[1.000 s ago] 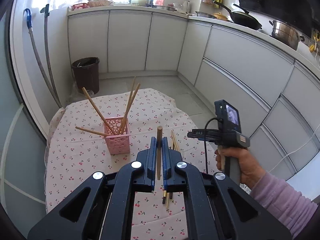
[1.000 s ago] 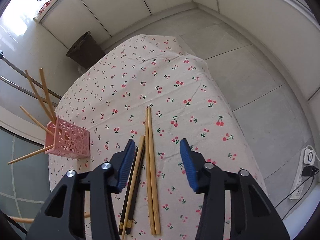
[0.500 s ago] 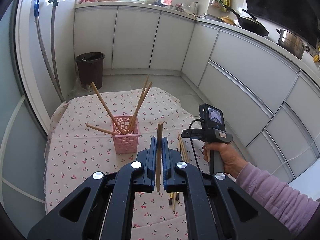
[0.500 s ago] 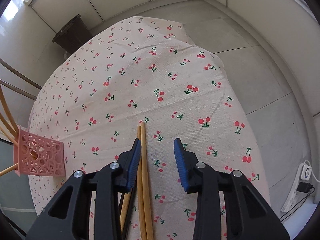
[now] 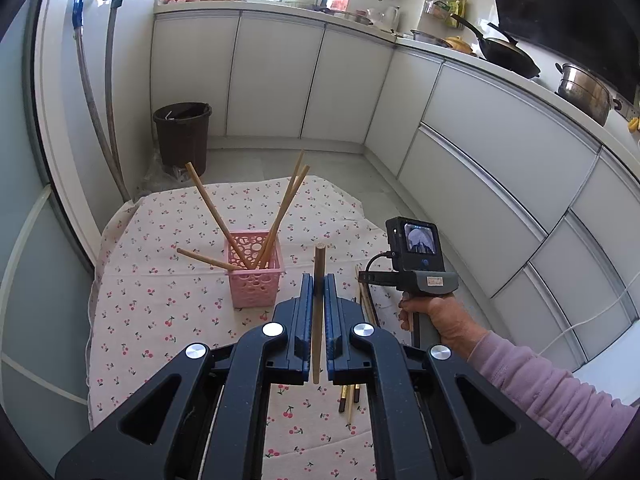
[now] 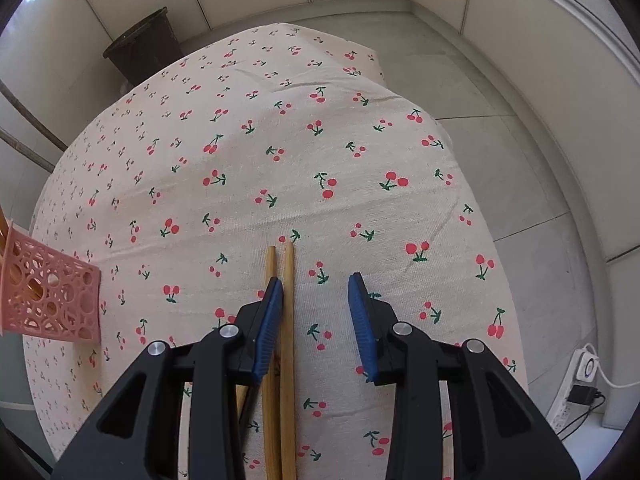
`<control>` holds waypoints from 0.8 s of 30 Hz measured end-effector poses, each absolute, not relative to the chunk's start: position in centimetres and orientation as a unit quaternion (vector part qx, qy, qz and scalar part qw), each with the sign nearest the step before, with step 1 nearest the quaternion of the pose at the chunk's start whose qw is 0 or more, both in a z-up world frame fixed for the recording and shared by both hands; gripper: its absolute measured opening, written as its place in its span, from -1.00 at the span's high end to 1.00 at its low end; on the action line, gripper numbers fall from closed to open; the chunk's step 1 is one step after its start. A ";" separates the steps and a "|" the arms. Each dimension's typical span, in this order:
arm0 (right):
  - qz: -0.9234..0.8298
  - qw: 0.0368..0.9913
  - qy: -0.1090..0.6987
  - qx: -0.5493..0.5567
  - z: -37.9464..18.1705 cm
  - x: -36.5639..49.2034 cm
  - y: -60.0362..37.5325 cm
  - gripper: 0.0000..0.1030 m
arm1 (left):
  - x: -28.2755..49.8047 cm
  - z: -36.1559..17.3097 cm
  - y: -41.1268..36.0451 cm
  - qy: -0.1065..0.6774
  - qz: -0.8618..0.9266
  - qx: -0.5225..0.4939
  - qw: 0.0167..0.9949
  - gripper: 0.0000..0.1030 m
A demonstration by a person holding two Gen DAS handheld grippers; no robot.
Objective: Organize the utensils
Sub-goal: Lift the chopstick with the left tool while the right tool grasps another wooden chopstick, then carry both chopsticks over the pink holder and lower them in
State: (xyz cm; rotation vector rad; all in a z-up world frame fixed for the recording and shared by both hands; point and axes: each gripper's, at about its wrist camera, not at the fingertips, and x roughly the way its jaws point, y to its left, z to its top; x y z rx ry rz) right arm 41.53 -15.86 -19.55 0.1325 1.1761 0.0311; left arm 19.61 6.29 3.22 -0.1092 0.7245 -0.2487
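Since 1 s ago: right claw [image 6: 316,292] dropped close over desk [image 6: 280,128], now astride chopstick pair [image 6: 287,320]; left view swung toward basket [image 5: 254,276]. Right claw wide open, empty; pair's long axis parallel to fingers, one stick just inside left finger. Left claw [image 5: 319,292] clamped on upright stick [image 5: 318,312], basket ahead-left, nearer left. No legible writing.
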 end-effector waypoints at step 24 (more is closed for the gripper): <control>0.158 0.902 0.381 0.126 -4.3 29.2 -21.3 0.90 | 19.5 4.6 7.3 0.319 -0.090 -0.081 0.940 0.91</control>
